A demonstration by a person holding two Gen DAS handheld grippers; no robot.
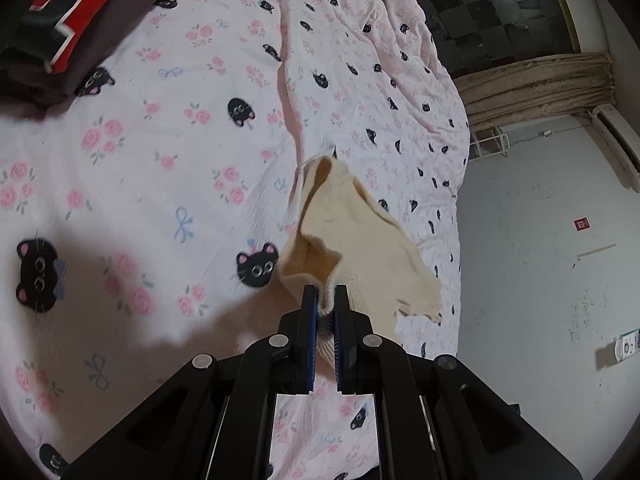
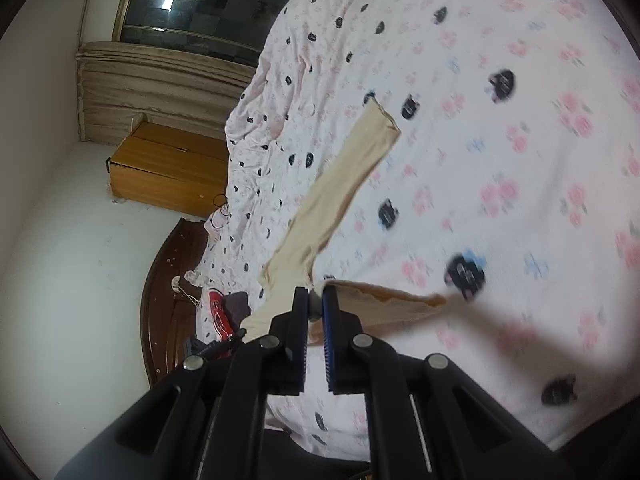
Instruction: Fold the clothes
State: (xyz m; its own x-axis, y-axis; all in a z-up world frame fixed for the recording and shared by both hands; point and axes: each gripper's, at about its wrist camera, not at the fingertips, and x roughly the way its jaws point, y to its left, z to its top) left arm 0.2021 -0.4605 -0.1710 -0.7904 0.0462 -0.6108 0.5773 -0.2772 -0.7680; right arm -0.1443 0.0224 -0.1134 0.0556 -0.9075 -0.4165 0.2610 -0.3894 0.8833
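Observation:
A cream knit garment hangs above the bed, pinched at its ribbed edge by my left gripper, which is shut on it. In the right wrist view the same cream garment trails one long sleeve out over the sheet, and my right gripper is shut on a bunched edge of it. Both grippers hold the cloth lifted off the pink bedsheet printed with roses and black cat faces. How the garment runs between the two grippers is hidden.
Folded dark clothes with red and white stripes lie at the bed's far left. Beside the bed stand a wooden cabinet and a dark wooden bed frame, with a red shoe on the floor. A dark window lies beyond.

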